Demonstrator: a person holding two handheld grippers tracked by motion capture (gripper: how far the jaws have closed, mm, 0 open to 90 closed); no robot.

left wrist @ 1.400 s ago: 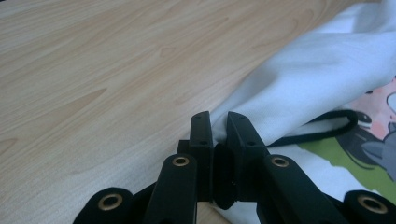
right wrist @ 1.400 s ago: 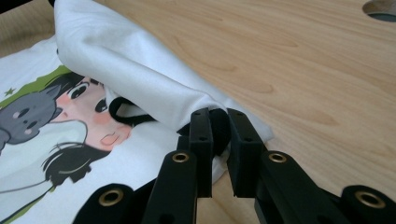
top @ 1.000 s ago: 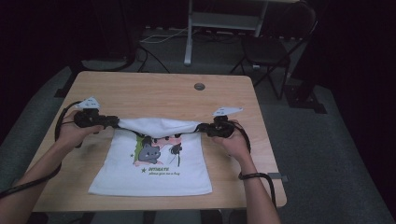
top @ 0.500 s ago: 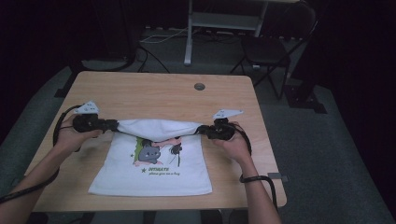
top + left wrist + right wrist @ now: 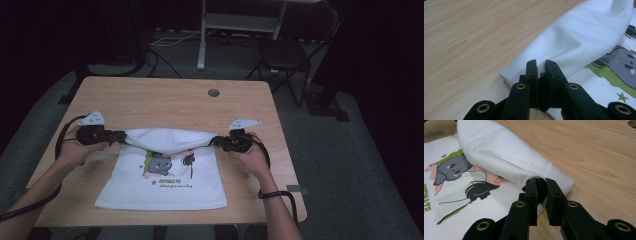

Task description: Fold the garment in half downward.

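I see left gripper (image 5: 119, 136) at table's (image 5: 150, 95) 9 o'clock, jaws pinched on white T-shirt's (image 5: 165, 177) folded top edge, left corner. Shirt lies flat at table's 6 o'clock, cartoon print (image 5: 167, 162) up, top edge folded toward me. Right gripper (image 5: 216, 141) at 3 o'clock, jaws clamped on right corner of same fold.

table (image 5: 150, 100): light wood, round hole (image 5: 213, 93) near far edge | on it: white printed cloth (image 5: 165, 180)
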